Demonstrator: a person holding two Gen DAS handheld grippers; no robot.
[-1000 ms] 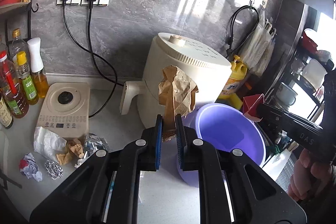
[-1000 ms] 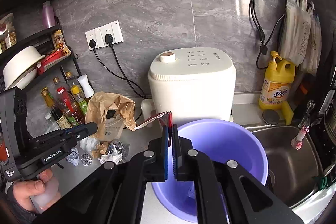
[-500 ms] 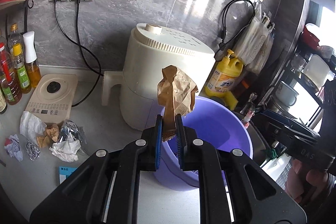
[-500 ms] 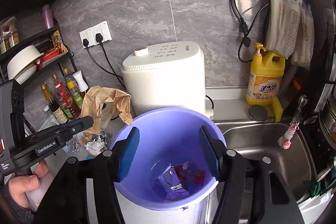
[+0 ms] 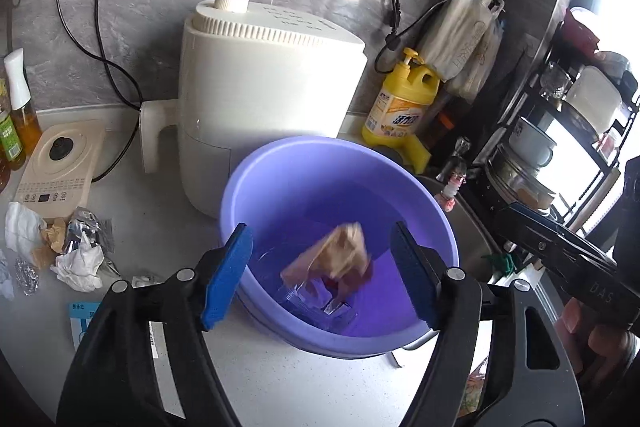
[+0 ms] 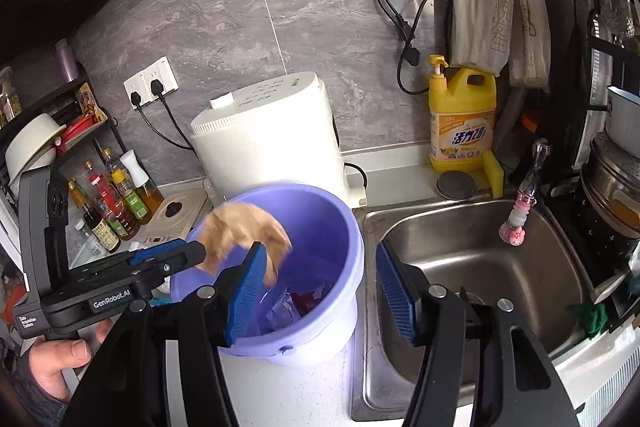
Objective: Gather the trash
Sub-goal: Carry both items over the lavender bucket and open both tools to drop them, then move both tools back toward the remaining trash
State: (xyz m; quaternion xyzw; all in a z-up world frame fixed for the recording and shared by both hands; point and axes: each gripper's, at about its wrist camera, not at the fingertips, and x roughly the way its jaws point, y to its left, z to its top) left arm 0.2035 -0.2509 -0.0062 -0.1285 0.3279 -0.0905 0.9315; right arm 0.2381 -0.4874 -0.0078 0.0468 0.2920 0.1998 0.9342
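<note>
A purple bucket (image 5: 436, 223) stands on the counter beside the sink; it also shows in the right wrist view (image 6: 348, 227). A crumpled brown paper bag (image 5: 340, 255) is blurred in mid-fall inside the bucket, free of any grip; the right wrist view (image 6: 240, 227) shows it at the rim. My left gripper (image 5: 320, 283) is open and empty above the bucket. My right gripper (image 6: 320, 291) is open and empty over the bucket's right edge. Red and clear wrappers (image 6: 296, 303) lie at the bucket's bottom. More crumpled paper and foil trash (image 5: 68, 247) lies on the counter at left.
A white air fryer (image 5: 260, 87) stands behind the bucket. A yellow detergent bottle (image 6: 460, 123) and a steel sink (image 6: 480, 267) are to the right. A beige cooker (image 5: 60, 167) and oil bottles (image 6: 116, 199) are at left. A blue-and-white card (image 5: 82, 315) lies near the counter front.
My left gripper moved over the bucket, opened and let go of the brown paper bag, which is falling in. My right gripper stays open and has shifted right, toward the sink.
</note>
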